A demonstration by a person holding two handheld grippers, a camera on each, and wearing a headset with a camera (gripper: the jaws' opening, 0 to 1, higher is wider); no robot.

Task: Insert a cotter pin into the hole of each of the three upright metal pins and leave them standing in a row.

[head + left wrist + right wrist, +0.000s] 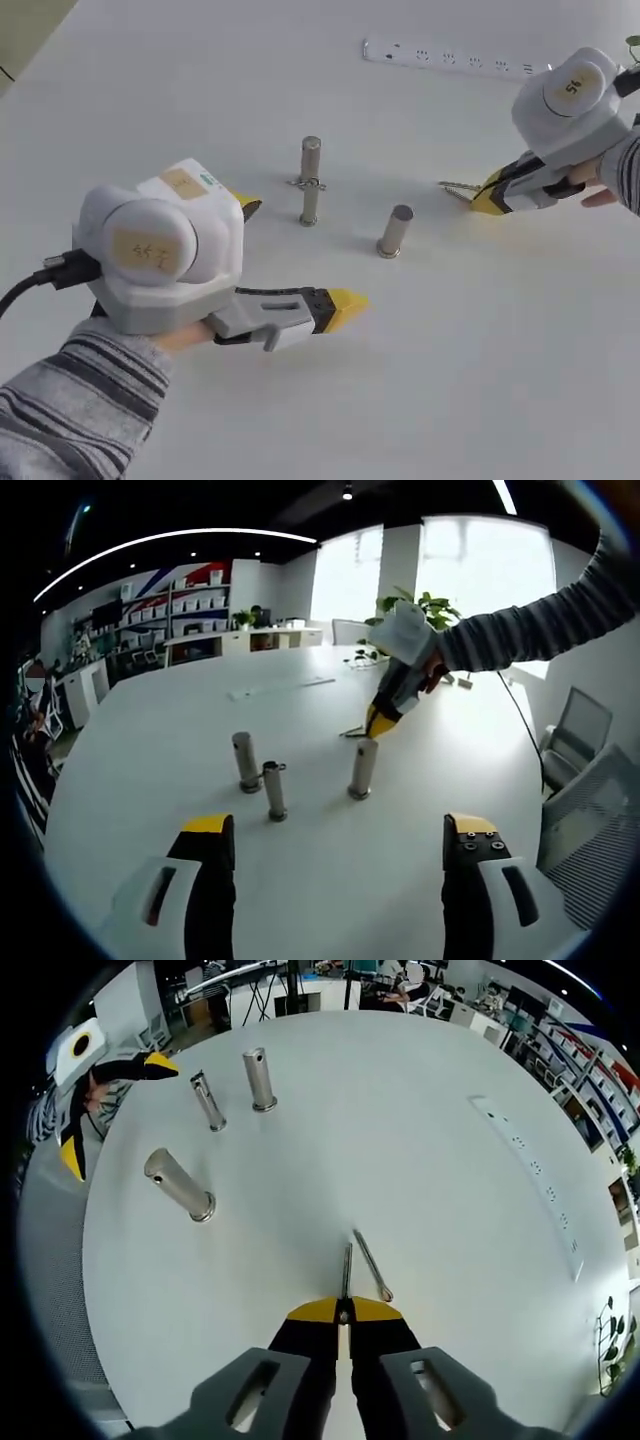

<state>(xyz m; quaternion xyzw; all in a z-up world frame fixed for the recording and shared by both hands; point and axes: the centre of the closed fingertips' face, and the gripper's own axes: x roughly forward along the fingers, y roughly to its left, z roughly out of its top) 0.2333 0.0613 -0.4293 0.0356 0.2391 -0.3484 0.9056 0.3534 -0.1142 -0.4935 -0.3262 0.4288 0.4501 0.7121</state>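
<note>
Three metal pins stand on the white table. The far pin (311, 158) and the one in front of it (309, 205) line up in the head view; a cotter pin (307, 183) sits through the front one. The third pin (395, 231) stands apart to the right, bare. My left gripper (297, 252) is open in front of them, holding nothing (339, 825). My right gripper (488, 196) is shut on a cotter pin (347, 1268) at table level. Another cotter pin (371, 1265) lies beside it.
A white power strip (450, 58) lies along the far side of the table. A striped sleeve (70, 410) covers the forearm behind the left gripper. Chairs (575, 730) stand past the table's edge.
</note>
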